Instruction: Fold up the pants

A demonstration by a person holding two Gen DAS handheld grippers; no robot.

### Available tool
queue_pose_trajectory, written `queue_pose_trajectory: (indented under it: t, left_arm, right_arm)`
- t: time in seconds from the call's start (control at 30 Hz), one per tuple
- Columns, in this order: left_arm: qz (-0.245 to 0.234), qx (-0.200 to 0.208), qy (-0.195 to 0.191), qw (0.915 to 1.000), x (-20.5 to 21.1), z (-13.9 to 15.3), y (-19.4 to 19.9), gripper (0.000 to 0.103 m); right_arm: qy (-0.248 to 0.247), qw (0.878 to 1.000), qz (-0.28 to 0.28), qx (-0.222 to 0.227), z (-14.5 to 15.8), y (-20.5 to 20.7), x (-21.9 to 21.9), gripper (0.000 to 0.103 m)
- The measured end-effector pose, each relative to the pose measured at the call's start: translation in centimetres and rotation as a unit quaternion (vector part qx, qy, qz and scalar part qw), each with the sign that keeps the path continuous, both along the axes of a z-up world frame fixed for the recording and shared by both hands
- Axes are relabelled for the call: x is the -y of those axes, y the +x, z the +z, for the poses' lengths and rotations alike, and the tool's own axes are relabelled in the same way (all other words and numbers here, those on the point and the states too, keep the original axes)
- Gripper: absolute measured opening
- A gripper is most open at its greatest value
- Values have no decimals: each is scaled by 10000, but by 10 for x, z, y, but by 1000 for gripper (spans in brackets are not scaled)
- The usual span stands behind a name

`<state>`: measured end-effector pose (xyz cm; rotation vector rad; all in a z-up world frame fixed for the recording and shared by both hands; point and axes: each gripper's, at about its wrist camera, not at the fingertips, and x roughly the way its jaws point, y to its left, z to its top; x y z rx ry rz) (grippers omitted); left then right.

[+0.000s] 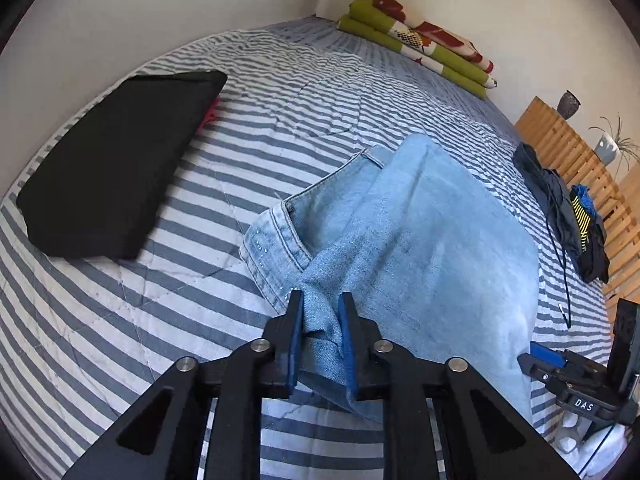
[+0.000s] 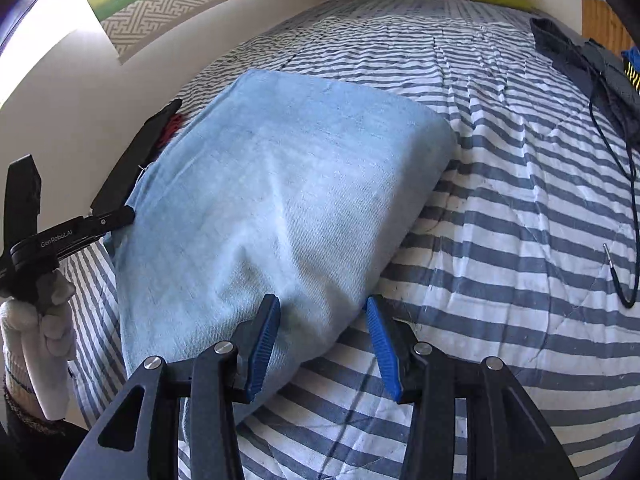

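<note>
Denim: light blue jeans (image 1: 420, 232), folded over, lying on the striped bed cover (image 1: 120, 320); waistband and pocket end poke out at the left side in the left wrist view.
Containers: two pots on the wooden slat unit (image 1: 568, 148) at far right; grey-blue pot (image 1: 606, 148) holds a thin-leaved plant, dark vase (image 1: 569, 103) contents can't tell.
Left claw: left gripper (image 1: 320, 300) pinched together on a bunched fold of the jeans at their near edge; cloth runs between the blue pads and hangs out below them.
Right claw: right gripper (image 2: 323, 304) fingers apart, straddling the near right corner of the jeans; left pad against the denim, right pad just off the edge, over the cover. Not clamped.
Jeans vs claws: jeans stretch away from both, near end at the fingertips, far end toward the head of the bed.
Hand: gloved hand (image 2: 40, 320) gripping the left gripper's handle, at the left edge of the right wrist view.
Black item: flat black folded cloth (image 1: 116, 164) left of the jeans, apart from them, something red under its far edge.
Dark pile: dark clothes (image 1: 568, 216) with a cord at the right side of the bed.
Far end: green and red patterned blanket (image 1: 420, 36) folded against the wall.
</note>
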<state>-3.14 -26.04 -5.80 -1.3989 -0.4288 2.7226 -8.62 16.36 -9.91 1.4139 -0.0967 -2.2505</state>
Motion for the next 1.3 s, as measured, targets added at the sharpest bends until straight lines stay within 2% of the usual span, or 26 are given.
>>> queue_pose_trajectory:
  t: [0.1, 0.17, 0.23, 0.27, 0.3, 0.33, 0.37, 0.43, 0.53, 0.57, 0.67, 0.73, 0.83, 0.93, 0.97, 1.03, 1.13, 1.2, 1.3]
  left_arm:
    - [-109, -413, -112, 9990, -10, 17, 3, 9]
    - [-216, -694, -352, 9967, -18, 32, 7, 9]
    - [-183, -744, -452, 9960, -14, 32, 5, 9]
    - [-27, -483, -405, 9980, -5, 18, -3, 9]
    - [109, -196, -206, 9995, 4, 4, -10, 9]
    - [211, -79, 83, 9997, 13, -8, -13, 9]
    - [254, -92, 224, 9994, 18, -12, -13, 9]
    - [169, -209, 28, 9996, 14, -5, -11, 10]
    - [268, -290, -193, 9990, 9, 8, -7, 17]
    - [356, -328, -208, 9986, 9, 14, -5, 25]
    - [246, -704, -28, 9972, 4, 37, 5, 28]
    - [-154, -823, 172, 9963, -10, 46, 7, 28]
    - [-543, -579, 478, 9957, -25, 35, -1, 28]
    - [-351, -47, 110, 9993, -23, 6, -19, 26]
    - [-279, 69, 57, 9996, -18, -4, -25, 17]
    - [-203, 51, 221, 9995, -8, -11, -29, 13]
    - [-113, 61, 368, 9992, -1, -9, -30, 11]
    - [-63, 38, 372, 9993, -1, -5, -28, 11]
    - [25, -50, 231, 9997, -3, 6, -20, 11]
  right_arm:
    - [-69, 10000, -50, 11, -1, -2, 0, 42]
    - [-94, 9999, -72, 7, 0, -1, -1, 42]
    - [-147, 9999, -84, -28, 3, 0, -2, 42]
    - [-175, 9998, -59, -43, 5, 0, -1, 42]
    - [-179, 9998, -29, -82, 8, 1, 0, 42]
    - [-148, 9998, 33, -149, 11, 0, 2, 42]
    - [-73, 9996, 100, -257, 15, 0, 5, 42]
    - [78, 9982, 226, -545, 27, -3, 12, 42]
    - [36, 9952, 448, -870, 48, -15, 21, 42]
    - [31, 9938, 576, -948, 54, -21, 25, 42]
    - [170, 9892, 951, -1099, 63, -48, 49, 42]
    - [143, 9876, 1131, -1079, 64, -70, 66, 42]
    - [57, 9876, 1328, -841, 55, -103, 96, 42]
    - [228, 9857, 1495, -742, 37, -123, 131, 42]
    - [337, 9858, 1507, -665, 27, -130, 142, 42]
    - [513, 9867, 1454, -524, 5, -140, 155, 43]
    - [738, 9820, 1576, -738, 8, -132, 164, 49]
    - [534, 9835, 1603, -642, 18, -123, 152, 48]
    - [-203, 9888, 1378, -529, 38, -95, 106, 48]
